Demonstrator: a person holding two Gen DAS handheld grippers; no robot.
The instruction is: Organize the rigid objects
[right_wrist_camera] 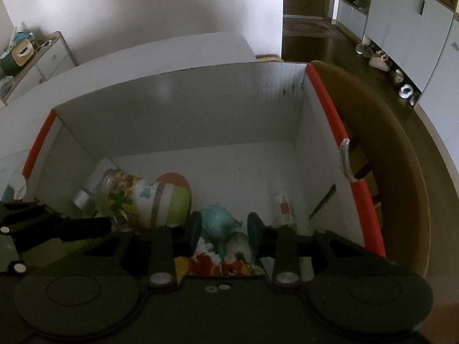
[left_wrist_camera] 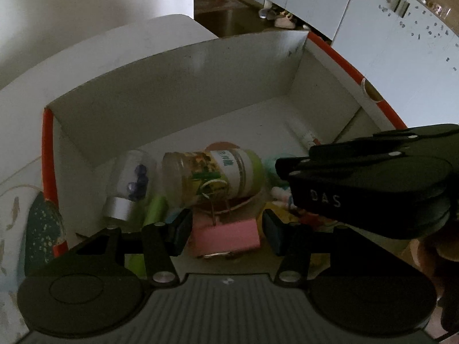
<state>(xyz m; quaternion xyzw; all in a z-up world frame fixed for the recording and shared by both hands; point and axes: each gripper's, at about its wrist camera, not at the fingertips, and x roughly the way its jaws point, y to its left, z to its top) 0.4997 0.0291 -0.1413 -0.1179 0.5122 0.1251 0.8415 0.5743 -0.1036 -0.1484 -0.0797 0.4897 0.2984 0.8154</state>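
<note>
A white cardboard box with red edges (left_wrist_camera: 200,86) (right_wrist_camera: 200,109) holds several objects. A clear jar with a green and white label (left_wrist_camera: 212,172) (right_wrist_camera: 143,197) lies on its side in it, beside a small glass dome on a silver base (left_wrist_camera: 129,183). My left gripper (left_wrist_camera: 226,232) is open over a pink block (left_wrist_camera: 226,235) with a wire clip. My right gripper (right_wrist_camera: 225,229) is open above a teal round toy (right_wrist_camera: 213,220) and a small glass globe (right_wrist_camera: 238,246). The right gripper's body also shows in the left wrist view (left_wrist_camera: 373,177).
A white tube (left_wrist_camera: 304,134) lies at the box's far right corner, and a white cup with a red figure (right_wrist_camera: 282,206) stands in the box. A brown round basket (right_wrist_camera: 401,172) is right of the box. Shoes (left_wrist_camera: 284,18) lie on the dark floor by pale cabinets (right_wrist_camera: 407,8).
</note>
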